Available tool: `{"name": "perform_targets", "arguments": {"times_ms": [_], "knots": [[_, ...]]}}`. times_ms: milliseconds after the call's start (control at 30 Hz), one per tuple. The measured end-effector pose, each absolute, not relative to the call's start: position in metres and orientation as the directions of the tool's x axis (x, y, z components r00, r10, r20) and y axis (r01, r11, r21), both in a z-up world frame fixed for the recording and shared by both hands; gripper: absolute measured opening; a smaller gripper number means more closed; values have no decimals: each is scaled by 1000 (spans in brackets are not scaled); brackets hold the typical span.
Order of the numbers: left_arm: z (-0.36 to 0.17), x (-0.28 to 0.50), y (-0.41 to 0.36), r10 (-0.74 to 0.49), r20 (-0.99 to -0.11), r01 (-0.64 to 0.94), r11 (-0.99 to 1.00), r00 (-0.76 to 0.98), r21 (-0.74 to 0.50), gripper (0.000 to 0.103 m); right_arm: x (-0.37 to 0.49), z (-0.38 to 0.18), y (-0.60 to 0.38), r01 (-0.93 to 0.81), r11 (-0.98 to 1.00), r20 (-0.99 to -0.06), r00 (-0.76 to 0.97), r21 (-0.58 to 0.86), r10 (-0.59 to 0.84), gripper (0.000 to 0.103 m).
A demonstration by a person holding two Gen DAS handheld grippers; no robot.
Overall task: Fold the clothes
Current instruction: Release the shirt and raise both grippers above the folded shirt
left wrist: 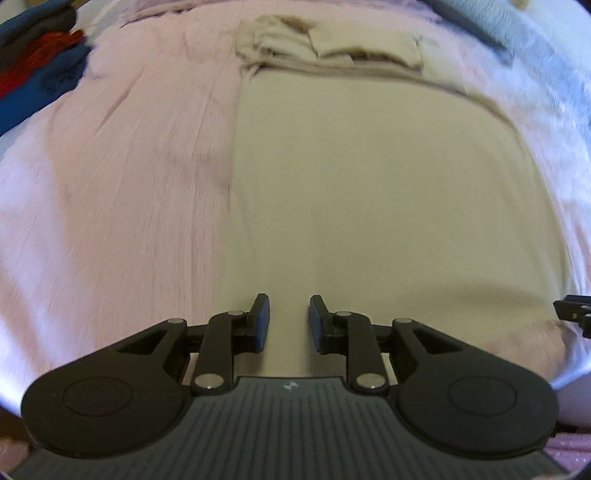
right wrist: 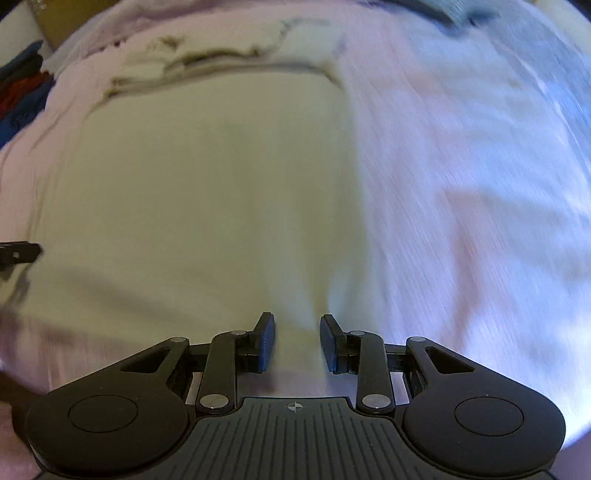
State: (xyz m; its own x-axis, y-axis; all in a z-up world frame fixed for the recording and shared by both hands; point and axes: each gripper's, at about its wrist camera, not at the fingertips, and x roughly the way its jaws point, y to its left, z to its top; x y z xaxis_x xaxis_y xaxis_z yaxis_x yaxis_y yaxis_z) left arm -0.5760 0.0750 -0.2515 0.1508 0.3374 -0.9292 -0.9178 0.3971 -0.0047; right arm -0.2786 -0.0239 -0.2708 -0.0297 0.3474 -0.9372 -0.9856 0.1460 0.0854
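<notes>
A cream garment lies spread flat on the pink bedsheet, its far end bunched into folds. My left gripper hovers over the garment's near edge, left of its middle. It is open, and only flat cloth shows in the gap. In the right wrist view the same garment fills the centre. My right gripper is open above the garment's near right corner, where a soft ridge of cloth runs toward the gap. Neither pair of pads presses on anything. Both views are blurred.
A pile of blue, red and dark clothes sits at the far left of the bed, also seen as the pile. A pale blue cloth lies at the far right. Pink sheet surrounds the garment.
</notes>
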Motion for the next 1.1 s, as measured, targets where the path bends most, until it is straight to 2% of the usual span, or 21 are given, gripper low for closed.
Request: {"name": "perform_targets", "arguments": {"times_ms": [133,233,267,300,367,567,867,1100], "knots": [[-215,-564,32,323,-944,-934,355,74,48,20,-269,-247,-48,-989,140,-967,-16,53,253,30],[-176,-552,8,341,-938,-944,325,65,53,23,-265,-201,-54,-987,127,-946,-54,100,321,31],[-163,-549,3,352,-934,-945,321,65,55,28,-265,-186,-54,-985,126,-937,-69,118,341,33],[-150,-545,-3,369,-927,-946,317,61,64,30,-265,-173,-53,-984,122,-931,-81,132,355,45],[-130,-539,-12,391,-919,-943,322,49,87,30,-268,-149,-52,-983,103,-919,-103,152,380,61],[-88,-536,-32,438,-897,-940,326,57,99,34,-287,-115,-66,-988,47,-900,-113,147,422,61],[-78,-547,-51,438,-896,-942,325,77,78,36,-306,-128,-92,-986,53,-932,-130,157,337,61],[-77,-555,-60,420,-904,-945,320,83,62,38,-317,-121,-101,-990,38,-930,-112,133,351,61]]}}
